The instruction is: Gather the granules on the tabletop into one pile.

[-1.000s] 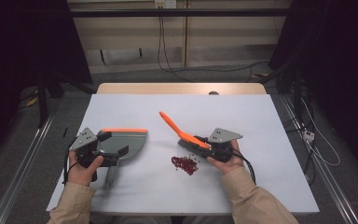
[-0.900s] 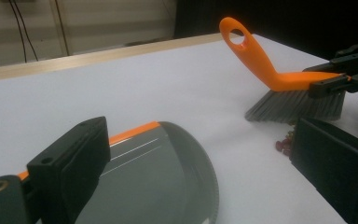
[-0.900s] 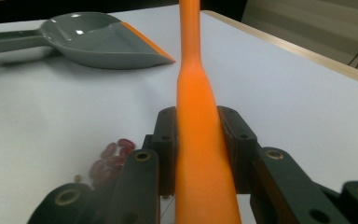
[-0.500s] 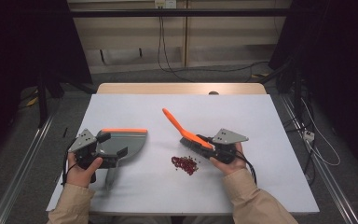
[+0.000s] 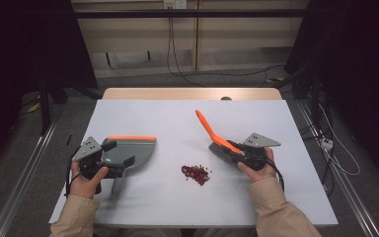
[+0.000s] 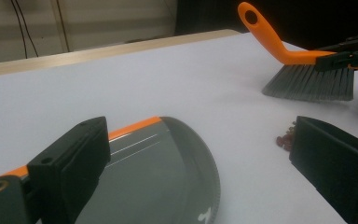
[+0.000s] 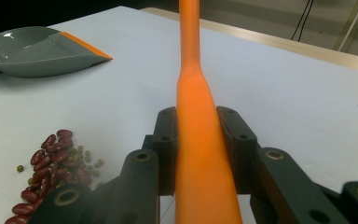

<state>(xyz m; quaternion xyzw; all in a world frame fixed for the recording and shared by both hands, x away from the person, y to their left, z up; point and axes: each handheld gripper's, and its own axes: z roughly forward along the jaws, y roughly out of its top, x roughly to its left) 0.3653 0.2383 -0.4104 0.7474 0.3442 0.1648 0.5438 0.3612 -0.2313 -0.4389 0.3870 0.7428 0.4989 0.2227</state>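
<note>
A grey dustpan (image 5: 133, 148) with an orange lip lies flat on the white table (image 5: 168, 118) at the left, its handle pointing toward the person. My left gripper (image 5: 118, 153) stands open over it, and in the left gripper view its jaws sit wide apart, one at the dustpan's (image 6: 168, 172) orange edge. My right gripper (image 5: 229, 148) is shut on the orange handle of a hand brush (image 5: 208, 129), whose grey bristles (image 6: 307, 81) rest on the table. A small pile of red beans (image 5: 196, 174) lies between dustpan and brush, left of the brush. From the right gripper view I see the handle (image 7: 189, 46), the beans (image 7: 51, 158) and the dustpan (image 7: 32, 46).
A wooden strip (image 5: 192, 94) runs along the table's far edge. Cables (image 5: 335, 158) trail on the floor at the right, and a metal rail (image 5: 24, 177) runs along the floor on the left. Dark curtains stand at both sides.
My right gripper has carried the brush to the right, away from the bean pile. The left gripper and dustpan have stayed put.
</note>
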